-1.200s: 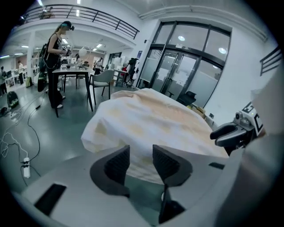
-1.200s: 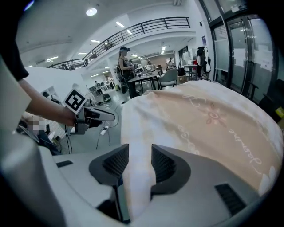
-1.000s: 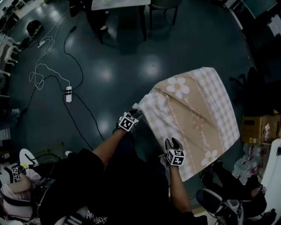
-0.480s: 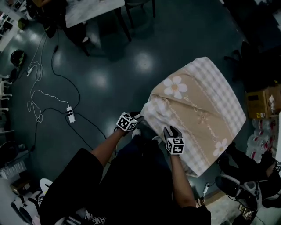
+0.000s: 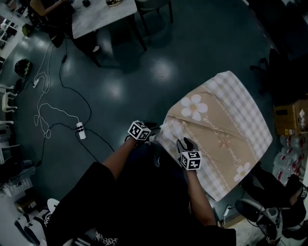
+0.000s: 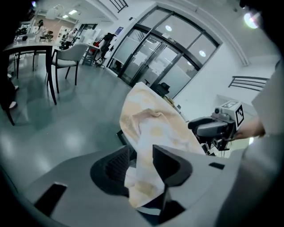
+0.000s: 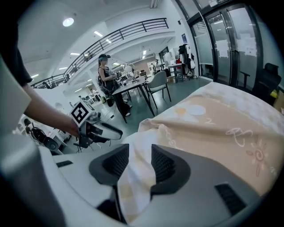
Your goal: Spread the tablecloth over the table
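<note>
A beige tablecloth [image 5: 221,129] with white daisies and checked borders hangs spread in the air over the dark floor. My left gripper [image 5: 153,132] is shut on its near left corner, and the cloth [image 6: 151,133] bunches between the jaws in the left gripper view. My right gripper [image 5: 184,142] is shut on the near edge a short way to the right, where the cloth [image 7: 208,128] folds between its jaws and stretches away. Each gripper shows in the other's view: the right gripper [image 6: 195,125] and the left gripper [image 7: 113,131].
A white-topped table [image 5: 98,14] with a chair [image 5: 154,6] stands at the far left, with a person beside it. Cables and a power strip [image 5: 80,130] lie on the floor at left. Cardboard boxes [image 5: 290,117] and office chairs [image 5: 269,211] crowd the right side.
Both grippers have drawn closer together near my body with the cloth still in them. The cloth has swung a little, and the white table has come further into view at the top left.
</note>
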The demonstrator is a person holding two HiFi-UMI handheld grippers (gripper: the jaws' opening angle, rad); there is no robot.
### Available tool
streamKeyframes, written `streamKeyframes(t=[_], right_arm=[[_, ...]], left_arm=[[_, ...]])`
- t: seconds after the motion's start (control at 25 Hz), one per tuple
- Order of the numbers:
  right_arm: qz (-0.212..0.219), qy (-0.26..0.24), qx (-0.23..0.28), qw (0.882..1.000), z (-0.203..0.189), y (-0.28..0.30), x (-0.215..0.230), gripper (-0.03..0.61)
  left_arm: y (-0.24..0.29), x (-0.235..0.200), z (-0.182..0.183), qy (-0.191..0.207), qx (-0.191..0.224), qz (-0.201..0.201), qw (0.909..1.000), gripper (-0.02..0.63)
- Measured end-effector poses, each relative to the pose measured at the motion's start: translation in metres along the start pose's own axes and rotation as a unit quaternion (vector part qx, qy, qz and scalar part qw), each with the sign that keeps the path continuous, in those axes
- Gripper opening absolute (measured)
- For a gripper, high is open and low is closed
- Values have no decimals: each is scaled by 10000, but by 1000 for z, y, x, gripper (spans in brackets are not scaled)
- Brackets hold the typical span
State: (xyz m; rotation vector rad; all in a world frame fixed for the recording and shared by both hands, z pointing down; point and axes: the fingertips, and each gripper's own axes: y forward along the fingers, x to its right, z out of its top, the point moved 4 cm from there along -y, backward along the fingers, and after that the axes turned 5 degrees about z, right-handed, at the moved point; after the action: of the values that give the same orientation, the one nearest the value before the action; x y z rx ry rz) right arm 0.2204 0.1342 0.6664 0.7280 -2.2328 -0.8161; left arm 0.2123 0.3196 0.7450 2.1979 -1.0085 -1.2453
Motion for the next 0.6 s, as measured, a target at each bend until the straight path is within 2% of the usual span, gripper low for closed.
streamKeyframes(t=[0.08,0.16,0.24,0.32,0.36,0.4,0.48,0.6], right_arm=[[-96,102,44,9999,15,6,2,170],[-196,315,92,9993,27,10,4,170],[-343,609,222,9973,40,13,5,170],[-497,754,290,9955,48,19,5,170],[-558,776,271,9950,48,22,4,170],[-612,795,238,9947,47,25,4,170],[-710,860,208,9935,45,30,6,170],[-807,974,303,9915,45,28,7,170]], left_arm=[[7,-8,3,-9,-78,-304,9995,170],[12,-11,5,-121,-101,-808,9966,170],[14,-11,8,-197,-271,-1433,9891,170],[14,-8,8,-62,-568,-1894,9802,170],[15,-7,7,78,-693,-2004,9772,167],[15,-6,6,222,-791,-2032,9757,131],[15,-7,9,422,-944,-1929,9758,25],[8,1,15,615,-1080,-1740,9769,20]])
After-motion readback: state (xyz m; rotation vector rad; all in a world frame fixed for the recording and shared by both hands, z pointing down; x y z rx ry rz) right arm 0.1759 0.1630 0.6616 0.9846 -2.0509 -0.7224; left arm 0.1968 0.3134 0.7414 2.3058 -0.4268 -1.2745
